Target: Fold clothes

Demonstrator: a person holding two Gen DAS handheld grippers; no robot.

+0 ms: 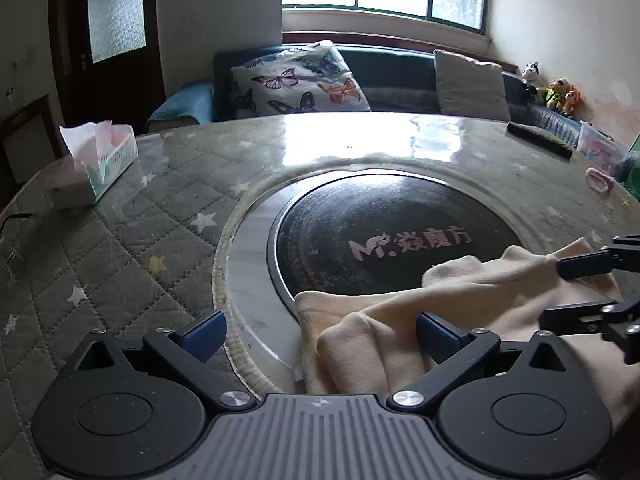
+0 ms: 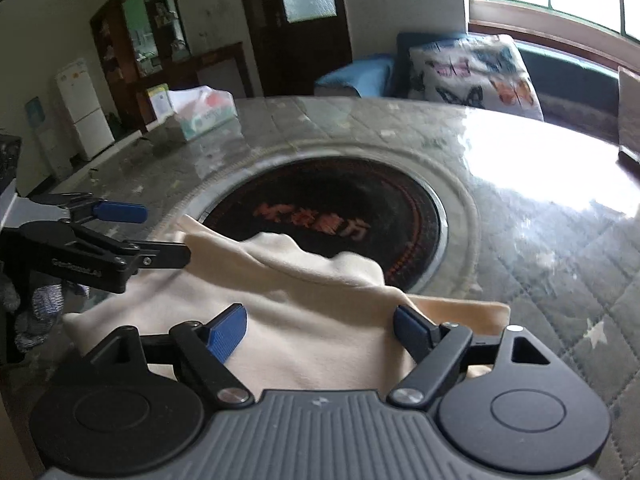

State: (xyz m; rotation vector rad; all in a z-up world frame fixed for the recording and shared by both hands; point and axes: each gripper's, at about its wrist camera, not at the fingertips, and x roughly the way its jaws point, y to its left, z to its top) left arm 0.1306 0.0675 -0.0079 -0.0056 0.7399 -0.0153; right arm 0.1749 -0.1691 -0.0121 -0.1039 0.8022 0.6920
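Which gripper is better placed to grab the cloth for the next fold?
Likely the right gripper: it is open with the cloth bunched straight between its fingers. The left gripper, also open, sits over the cloth's left edge, with one finger out over the bare table.

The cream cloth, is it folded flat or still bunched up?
Bunched: the cream cloth lies rumpled with raised folds, partly over the black round cooktop.
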